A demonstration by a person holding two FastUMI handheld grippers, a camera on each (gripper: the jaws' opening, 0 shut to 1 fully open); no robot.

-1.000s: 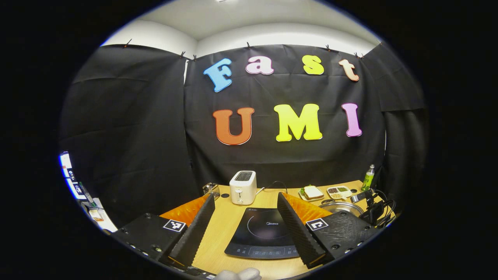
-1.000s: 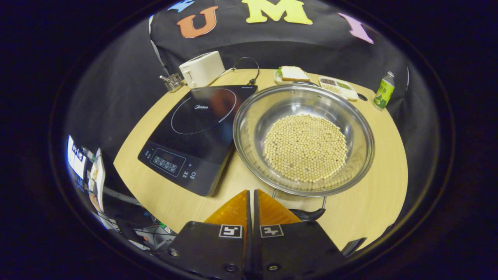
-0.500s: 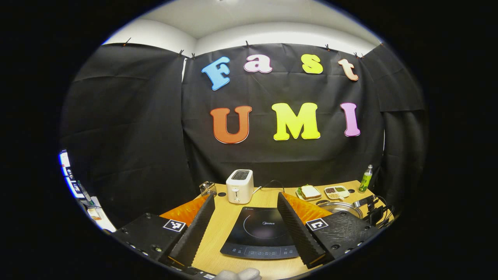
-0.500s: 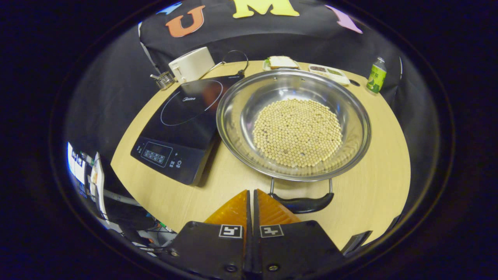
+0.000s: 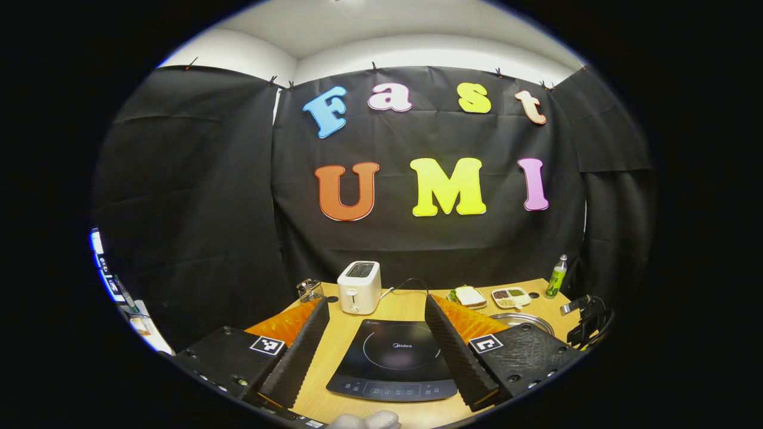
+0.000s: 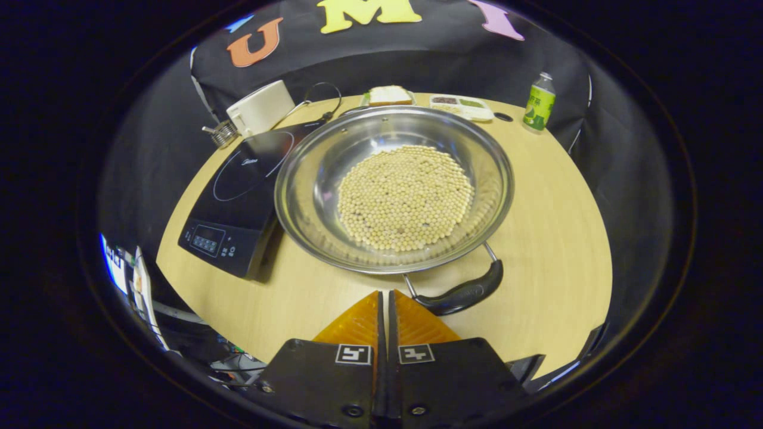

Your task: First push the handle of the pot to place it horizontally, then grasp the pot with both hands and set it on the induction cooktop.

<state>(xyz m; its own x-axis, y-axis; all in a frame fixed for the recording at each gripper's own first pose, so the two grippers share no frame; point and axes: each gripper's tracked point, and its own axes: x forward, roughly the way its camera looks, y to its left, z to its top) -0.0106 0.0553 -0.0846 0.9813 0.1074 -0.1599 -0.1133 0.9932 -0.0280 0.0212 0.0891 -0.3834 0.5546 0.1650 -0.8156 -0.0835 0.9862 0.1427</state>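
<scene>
The wide, shallow stainless-steel pot point(image 6: 393, 190), its bottom covered with pale round beans point(image 6: 405, 198), stands on the light wooden desk point(image 6: 554, 238) just to the right of the flat black induction cooktop point(image 6: 235, 196), its rim overlapping the cooktop's right edge in the right gripper view. The pot's black loop handle point(image 6: 468, 292) juts from the near rim, slanting up to the right. A second handle at the far rim is barely discernible.

The right hand-held gripper point(image 6: 385, 298) has its fingers pressed together with nothing between them; its tips sit just left of the handle, whether touching cannot be told.

The left hand-held gripper point(image 5: 375, 307) is spread wide with nothing held, poised above the near side of the cooktop, whose glass bears the brand name "Midea" point(image 5: 402, 345). Its control-panel markings are too small to read.

Beyond the cooktop stand a white two-slot toaster point(image 5: 358, 287) and a small wire holder point(image 5: 310, 290). Behind the pot lie a sandwich on a plate point(image 6: 388, 95), a white compartment tray of food point(image 6: 462, 106) and a green-labelled plastic bottle point(image 6: 538, 102), its label unreadable.
</scene>
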